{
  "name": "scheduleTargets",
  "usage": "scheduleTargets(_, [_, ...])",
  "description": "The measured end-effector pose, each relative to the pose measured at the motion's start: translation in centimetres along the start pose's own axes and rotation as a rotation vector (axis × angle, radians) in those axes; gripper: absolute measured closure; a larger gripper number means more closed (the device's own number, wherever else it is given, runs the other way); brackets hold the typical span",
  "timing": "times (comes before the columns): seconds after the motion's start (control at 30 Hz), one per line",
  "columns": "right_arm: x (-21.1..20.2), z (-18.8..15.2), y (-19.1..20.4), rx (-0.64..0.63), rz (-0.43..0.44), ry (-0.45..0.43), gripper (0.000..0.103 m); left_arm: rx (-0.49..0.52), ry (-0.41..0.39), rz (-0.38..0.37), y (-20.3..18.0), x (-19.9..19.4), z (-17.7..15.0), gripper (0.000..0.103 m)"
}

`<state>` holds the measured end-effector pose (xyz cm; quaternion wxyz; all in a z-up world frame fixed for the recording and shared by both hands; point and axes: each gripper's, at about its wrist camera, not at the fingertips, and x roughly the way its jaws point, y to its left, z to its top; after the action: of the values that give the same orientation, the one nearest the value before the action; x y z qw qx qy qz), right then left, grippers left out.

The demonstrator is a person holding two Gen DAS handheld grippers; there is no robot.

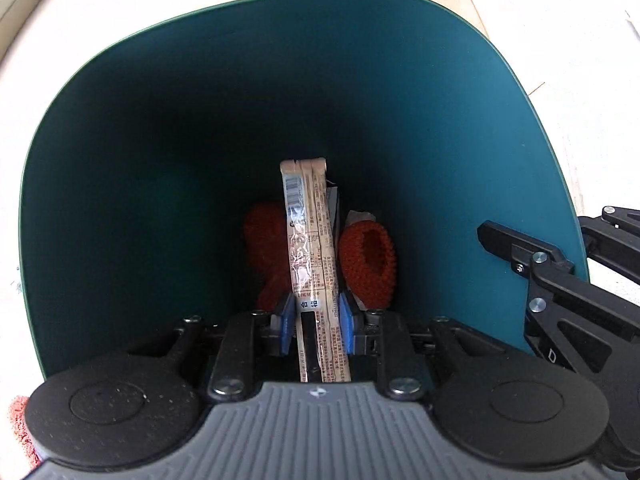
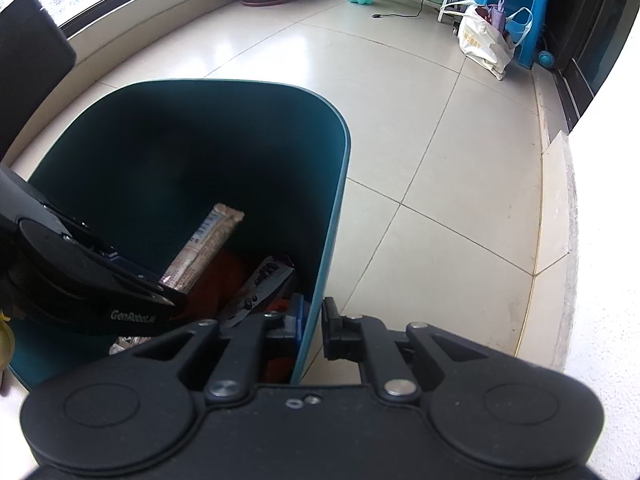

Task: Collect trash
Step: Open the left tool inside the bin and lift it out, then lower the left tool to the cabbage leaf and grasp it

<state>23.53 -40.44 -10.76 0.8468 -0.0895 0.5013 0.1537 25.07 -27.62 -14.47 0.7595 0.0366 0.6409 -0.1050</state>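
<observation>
Left wrist: left gripper point(image 1: 317, 320) clamped on beige wrapper point(image 1: 310, 240), held inside teal bin point(image 1: 460, 120), above orange knitted items point(image 1: 368, 268).

Right wrist: right gripper point(image 2: 314, 330) pinching bin wall point(image 2: 320, 280); wrapper point(image 2: 204, 248) inside bin, dark packet point(image 2: 260, 284) beneath.

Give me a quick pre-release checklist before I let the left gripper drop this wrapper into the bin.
1. Wrapper clamped in the left gripper: ok.
2. Wrapper inside the teal bin, tip below the rim: ok.
3. Right gripper steadying the bin, one finger on each side of its wall: ok, though firm contact cannot be told.
4. Drop path: orange knitted items and a dark wrapper lie at the bottom, space above them: ok.
5. Bin standing flat on the floor: cannot tell.
</observation>
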Motion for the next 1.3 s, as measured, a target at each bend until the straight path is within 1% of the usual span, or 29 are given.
scheduleTargets(0.03, [-0.1, -0.2, 0.0, -0.005, -0.002, -0.001, 0.095, 0.001, -0.005, -0.012, 0.0, 0.0, -0.1, 0.076])
scheduleTargets(0.1, [-0.2, -0.5, 0.2, -0.015, -0.008, -0.002, 0.095, 0.005, -0.009, -0.029, -0.1, -0.1, -0.3, 0.068])
scheduleTargets(0.17, [-0.2, -0.6, 0.3, -0.013, -0.009, -0.003, 0.095, 0.008, -0.025, -0.029, -0.3, -0.3, -0.6, 0.044])
scheduleTargets(0.2, [-0.3, -0.6, 0.3, -0.011, -0.01, -0.003, 0.095, 0.013, -0.042, -0.03, -0.4, -0.5, -0.8, 0.042])
scheduleTargets(0.3, [-0.3, -0.6, 0.5, -0.015, -0.018, -0.002, 0.096, 0.023, -0.064, -0.032, 0.0, -1.3, -0.9, 0.042])
scheduleTargets(0.43, [-0.6, -0.9, 0.5, -0.012, -0.035, 0.003, 0.096, 0.024, -0.086, -0.056, -0.3, -2.5, -1.4, 0.042])
scheduleTargets(0.53, [-0.8, -1.2, 0.3, -0.003, -0.047, 0.01, 0.096, 0.033, -0.119, -0.076, -0.1, -4.6, -1.8, 0.042])
scheduleTargets(0.6, [-0.9, -1.3, 0.2, 0.011, -0.052, 0.015, 0.096, 0.036, -0.139, -0.093, 0.7, -6.0, -2.0, 0.042])
scheduleTargets(0.63, [-1.0, -1.4, 0.2, 0.011, -0.057, 0.017, 0.095, 0.041, -0.152, -0.112, 1.8, -7.1, -2.1, 0.042])
scheduleTargets(0.77, [-1.1, -1.6, 0.8, -0.005, -0.082, 0.03, 0.095, 0.037, -0.196, -0.152, 2.6, -10.1, -3.8, 0.042])
scheduleTargets(0.87, [-1.0, -1.3, 0.7, 0.015, -0.091, 0.043, 0.095, 0.028, -0.228, -0.152, 3.8, -12.1, -5.0, 0.042])
scheduleTargets(0.93, [-1.0, -1.1, 0.5, 0.038, -0.085, 0.047, 0.094, 0.012, -0.254, -0.137, 4.9, -13.7, -5.8, 0.041])
scheduleTargets(0.97, [-1.0, -1.1, 0.5, 0.047, -0.086, 0.049, 0.094, 0.005, -0.262, -0.129, 5.5, -14.1, -6.0, 0.038])
scheduleTargets(1.07, [-1.1, -1.1, 1.0, 0.05, -0.081, 0.049, 0.093, -0.032, -0.299, -0.09, 8.2, -15.6, -6.7, 0.035])
scheduleTargets(1.13, [-1.2, -1.1, 1.4, 0.027, -0.094, 0.052, 0.093, -0.053, -0.312, -0.064, 10.1, -16.0, -6.9, 0.032])
scheduleTargets(1.17, [-1.2, -1.2, 1.5, 0.02, -0.096, 0.05, 0.093, -0.066, -0.316, -0.045, 11.3, -16.1, -6.9, 0.029])
scheduleTargets(1.3, [-1.3, -1.2, 1.2, 0.037, -0.084, 0.058, 0.093, -0.14, -0.323, 0.041, 16.3, -16.0, -6.7, 0.028])
